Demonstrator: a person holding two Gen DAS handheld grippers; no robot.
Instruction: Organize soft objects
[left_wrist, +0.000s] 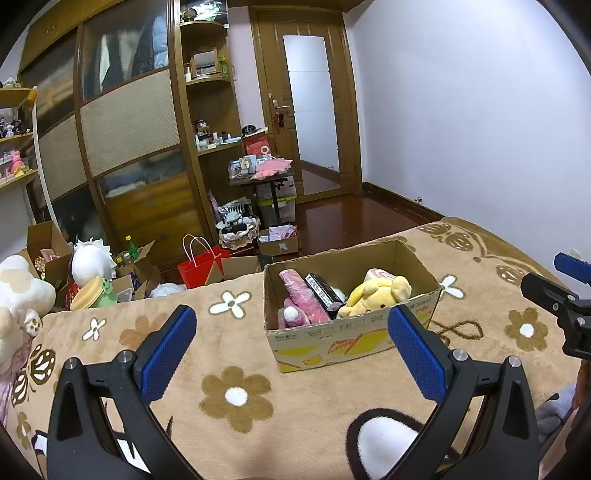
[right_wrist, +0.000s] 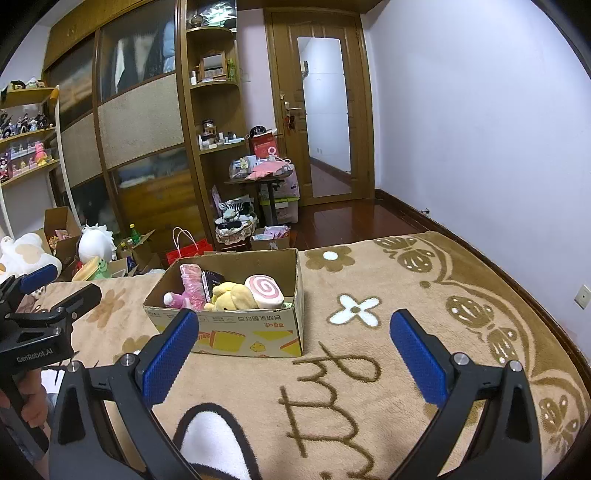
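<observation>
A cardboard box (left_wrist: 354, 332) sits on a tan blanket (left_wrist: 236, 354) patterned with brown and white flowers, and the soft toys lie inside it. A yellow bear plush (left_wrist: 376, 295) rests against the box's near wall, a pink plush (left_wrist: 303, 299) with a white pom-pom lies beside it, and a dark flat packet (left_wrist: 325, 290) is wedged between them. A pink swirl-roll cushion (right_wrist: 264, 291) leans behind the bear, touching it.

The left claw (left_wrist: 291, 350) hovers over the blanket just short of the box, its blue-padded fingers (left_wrist: 168, 354) spread wide apart with nothing between them. The right claw (right_wrist: 293, 350) hangs to the box's right side, also spread wide and holding nothing; its fingers (right_wrist: 419, 356) frame a white flower and brown lettering on the blanket.

Off the blanket's far left edge more toys are piled: a white and tan plush (left_wrist: 18, 288), a white round plush (left_wrist: 92, 258) and a green frog toy (left_wrist: 96, 291), among open cartons. A red paper bag (left_wrist: 201, 267) stands on the floor beyond. A wooden wardrobe (left_wrist: 129, 129), a cluttered side table (left_wrist: 262, 173) and a closed door (left_wrist: 310, 99) fill the background.
</observation>
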